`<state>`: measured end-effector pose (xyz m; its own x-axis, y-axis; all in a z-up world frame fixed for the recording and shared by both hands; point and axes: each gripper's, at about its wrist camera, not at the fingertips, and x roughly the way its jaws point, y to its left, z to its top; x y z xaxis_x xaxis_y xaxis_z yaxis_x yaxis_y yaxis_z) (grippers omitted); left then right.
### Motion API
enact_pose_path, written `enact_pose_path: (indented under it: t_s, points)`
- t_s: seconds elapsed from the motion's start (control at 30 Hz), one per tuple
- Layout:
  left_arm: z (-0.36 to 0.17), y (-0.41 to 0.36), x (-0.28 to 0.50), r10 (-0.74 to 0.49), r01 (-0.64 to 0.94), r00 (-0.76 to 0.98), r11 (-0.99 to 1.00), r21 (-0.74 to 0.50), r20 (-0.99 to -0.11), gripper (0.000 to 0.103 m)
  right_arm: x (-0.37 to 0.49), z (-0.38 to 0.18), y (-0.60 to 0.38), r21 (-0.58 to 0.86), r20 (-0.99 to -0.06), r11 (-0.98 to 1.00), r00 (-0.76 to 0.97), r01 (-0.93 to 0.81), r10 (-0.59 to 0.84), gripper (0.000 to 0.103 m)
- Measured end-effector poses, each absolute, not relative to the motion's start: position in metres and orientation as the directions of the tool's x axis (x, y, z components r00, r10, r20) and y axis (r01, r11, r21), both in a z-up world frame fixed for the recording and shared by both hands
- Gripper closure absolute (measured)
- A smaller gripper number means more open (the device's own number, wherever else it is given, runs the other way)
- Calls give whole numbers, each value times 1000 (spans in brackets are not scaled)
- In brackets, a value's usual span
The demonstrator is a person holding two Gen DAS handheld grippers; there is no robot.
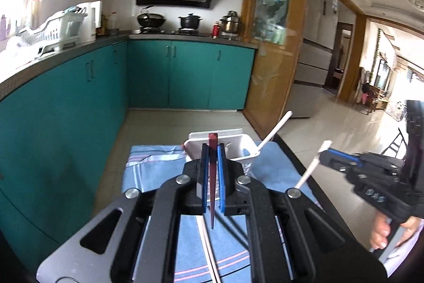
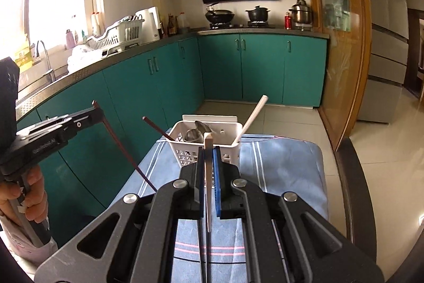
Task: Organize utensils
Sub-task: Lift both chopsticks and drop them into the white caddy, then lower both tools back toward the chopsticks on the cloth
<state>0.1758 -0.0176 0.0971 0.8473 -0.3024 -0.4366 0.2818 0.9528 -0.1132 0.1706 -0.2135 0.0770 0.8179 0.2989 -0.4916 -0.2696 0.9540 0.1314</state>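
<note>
Left tongs (image 1: pixel 212 150), closed on a dark red chopstick (image 1: pixel 212 177) held near its thick end, the thin end pointing back toward the camera. Right tongs (image 2: pixel 209 150), likewise closed, on a white chopstick (image 2: pixel 208 182). Both pairs hover above a blue striped cloth (image 2: pixel 286 163), with the white perforated utensil basket (image 2: pixel 182 147) just ahead of their tips. In the basket: a second white chopstick (image 2: pixel 251 118) leaning out at the far right corner, a second dark red chopstick (image 2: pixel 159 129) leaning out at the left, and metal spoons (image 2: pixel 198 131) lying between them. In the left view the right tongs (image 1: pixel 324 150) appear to the right of the left pair, their stick slanting down and left. More utensils, a pale one and dark ones, lie on the cloth beneath the left tongs; which kind they are cannot be told.

Step in hand, as judged: carrying each stick to the basket. To do it well, bring each stick over the basket opening, tilt it so that one end drops inside beside its matching partner, and open the jaws only once that end is below the rim. Take the arms in turn so the sticks do not cross.
</note>
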Motion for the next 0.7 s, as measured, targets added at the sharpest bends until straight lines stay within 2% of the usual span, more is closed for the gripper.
enact_pose_path:
  t_s: [0.2, 0.4, 0.5, 0.57, 0.7]
  points:
    - [141, -18, 186, -334, 312, 875, 942, -121, -350, 97, 193, 106, -213, 145, -456, 943, 825, -300, 333, 96]
    - [185, -20, 215, -308, 284, 922, 950, -129, -234, 97, 214, 160, -217, 160, -320, 935, 879, -317, 353, 96]
    - [189, -28, 232, -241, 227, 953, 970, -91, -186, 97, 229, 177, -219, 144, -266, 954, 919, -262, 292, 96]
    - [183, -31, 243, -204, 193, 960, 978, -75, -191, 97, 240, 178, -217, 128, -254, 966, 934, -226, 252, 96]
    - [152, -34, 272, -207, 186, 942, 977, -103, -264, 97, 268, 154, -218, 156, -276, 967, 931, -202, 239, 96]
